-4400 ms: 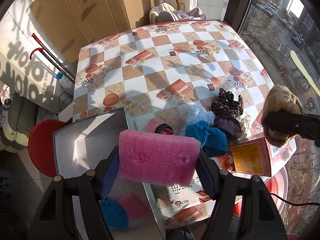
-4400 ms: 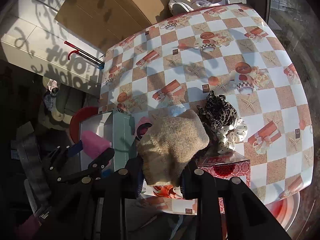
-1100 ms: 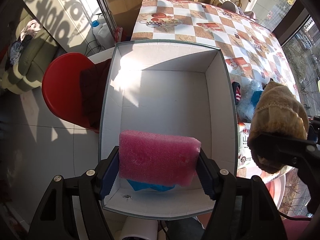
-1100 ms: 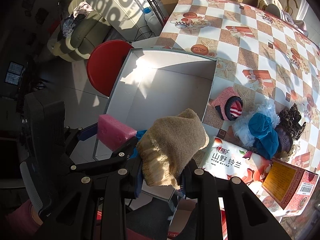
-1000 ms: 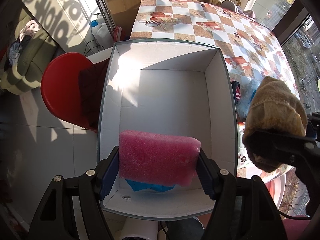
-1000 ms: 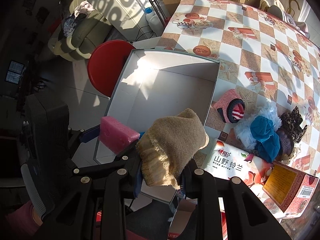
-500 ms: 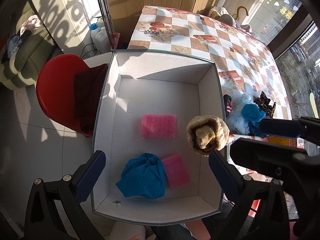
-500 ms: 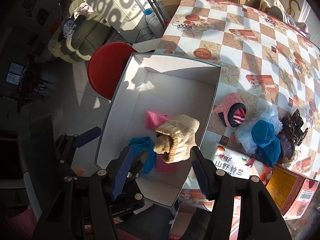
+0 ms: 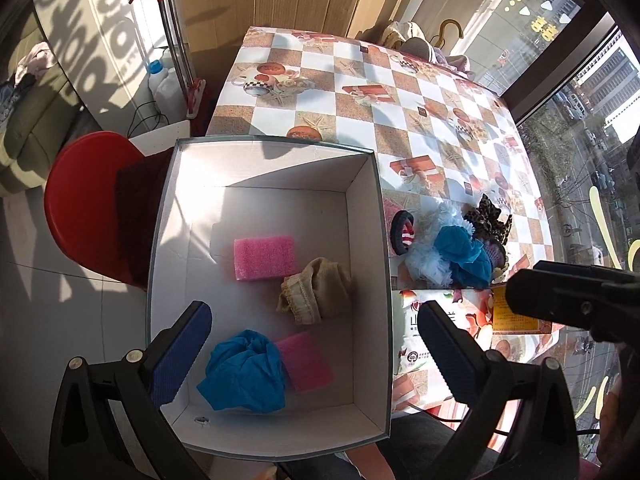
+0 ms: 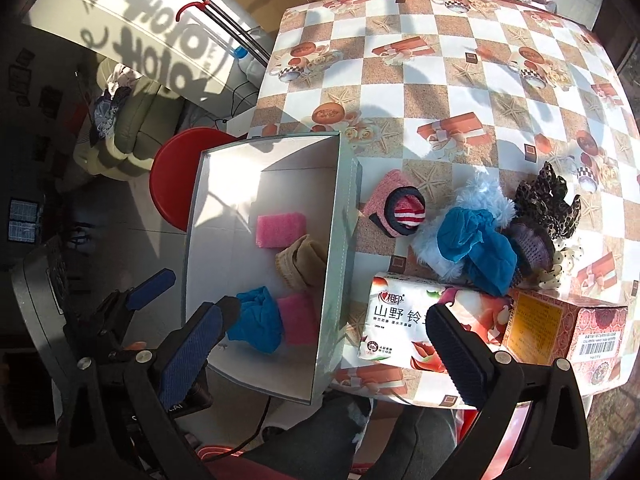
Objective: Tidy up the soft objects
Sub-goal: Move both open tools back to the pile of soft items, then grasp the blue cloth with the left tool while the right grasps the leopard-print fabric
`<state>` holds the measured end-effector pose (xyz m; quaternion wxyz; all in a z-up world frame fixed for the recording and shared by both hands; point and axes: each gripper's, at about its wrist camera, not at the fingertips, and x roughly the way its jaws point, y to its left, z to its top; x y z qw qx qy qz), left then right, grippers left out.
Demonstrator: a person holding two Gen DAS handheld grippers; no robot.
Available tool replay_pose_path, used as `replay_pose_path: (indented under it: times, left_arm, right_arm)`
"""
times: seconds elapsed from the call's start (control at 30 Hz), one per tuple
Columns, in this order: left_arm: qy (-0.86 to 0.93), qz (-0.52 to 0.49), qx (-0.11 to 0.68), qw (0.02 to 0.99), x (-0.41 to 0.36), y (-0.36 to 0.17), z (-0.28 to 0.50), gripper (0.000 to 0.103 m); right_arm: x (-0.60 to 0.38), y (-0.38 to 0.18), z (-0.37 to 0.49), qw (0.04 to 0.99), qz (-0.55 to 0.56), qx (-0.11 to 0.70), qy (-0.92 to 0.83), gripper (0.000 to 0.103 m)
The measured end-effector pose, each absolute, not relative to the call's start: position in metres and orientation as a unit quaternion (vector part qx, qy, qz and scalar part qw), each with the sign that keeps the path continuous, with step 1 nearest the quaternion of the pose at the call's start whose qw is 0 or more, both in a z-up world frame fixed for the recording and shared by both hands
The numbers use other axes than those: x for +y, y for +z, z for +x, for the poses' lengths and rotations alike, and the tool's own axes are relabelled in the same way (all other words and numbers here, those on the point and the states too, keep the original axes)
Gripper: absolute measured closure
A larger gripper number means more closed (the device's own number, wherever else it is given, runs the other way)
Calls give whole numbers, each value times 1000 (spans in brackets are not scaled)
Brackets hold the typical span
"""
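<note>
From the left wrist, the left hand-held gripper (image 9: 308, 344) is spread wide and holds nothing above the white box (image 9: 168, 240), where a pink sponge (image 9: 265, 257) lies touching a tan knit hat (image 9: 316, 294). From the right wrist, the right hand-held gripper (image 10: 320, 354) is likewise spread and bare, with a blue cloth (image 10: 476, 250) on the desk (image 10: 460, 80).
</note>
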<state>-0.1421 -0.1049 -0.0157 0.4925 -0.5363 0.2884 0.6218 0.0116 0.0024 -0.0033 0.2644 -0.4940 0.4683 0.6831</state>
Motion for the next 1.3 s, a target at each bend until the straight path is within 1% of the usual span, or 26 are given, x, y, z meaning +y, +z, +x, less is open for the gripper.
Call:
replay_pose_path:
  times: [0.27, 0.43, 0.67, 0.93, 1.1, 1.13, 1.17, 1.3]
  left_arm:
    - [566, -496, 363, 550, -42, -13, -74, 0]
    - [525, -481, 416, 566, -1, -33, -29, 0]
    - [473, -497, 479, 548, 41, -87, 15, 0]
    - [456, -521, 509, 511, 65, -124, 33, 1]
    - [454, -531, 522, 489, 73, -140, 36, 8]
    - [452, -533, 524, 486, 74, -143, 36, 12]
    - [447, -537, 525, 486, 75, -145, 37, 18]
    - [440, -550, 524, 478, 78, -152, 37, 34]
  right_arm:
    - [60, 20, 113, 340, -452, 512, 647, 0]
    - [89, 19, 175, 387, -437, 525, 619, 0]
    - [111, -19, 231, 397, -444, 558, 578, 0]
    - [147, -77, 228, 360, -496, 556, 562, 0]
    - [176, -120, 198, 321, -540, 535, 565, 0]
    - [180, -130, 190, 310, -552, 530, 564, 0]
    - [184, -139, 183, 302, -564, 524, 562, 0]
    - [193, -173, 148, 258, -613, 487, 567, 0]
